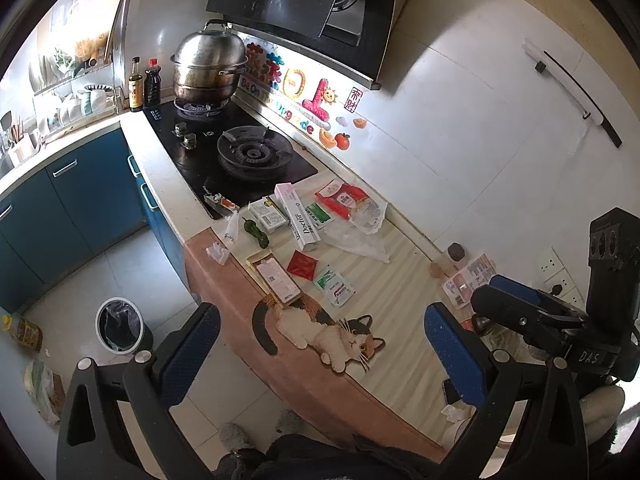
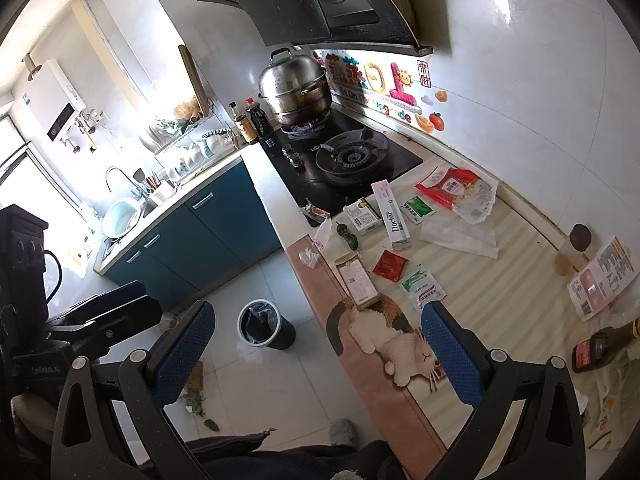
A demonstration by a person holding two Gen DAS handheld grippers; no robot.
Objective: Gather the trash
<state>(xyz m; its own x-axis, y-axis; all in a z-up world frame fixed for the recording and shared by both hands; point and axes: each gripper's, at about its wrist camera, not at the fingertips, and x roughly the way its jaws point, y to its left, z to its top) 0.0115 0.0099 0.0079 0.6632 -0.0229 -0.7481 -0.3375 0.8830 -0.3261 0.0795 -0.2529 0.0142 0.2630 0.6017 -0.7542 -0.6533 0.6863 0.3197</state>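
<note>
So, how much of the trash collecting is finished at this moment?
Nothing looks done: the bin on the floor shows only its black liner. Nothing is in hand; the left gripper and right gripper are open. Left: Doctor box, red sachet, clear wrapper.

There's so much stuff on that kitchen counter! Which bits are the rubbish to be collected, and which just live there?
For the job:
- long white "Doctor" box
- small red square sachet
- green-and-white sachet
- torn red-and-clear plastic bag
- black-lined round bin on the floor

Probably just kitchen things:
- lidded steel steamer pot
- two dark sauce bottles
- cat-print counter mat
</note>
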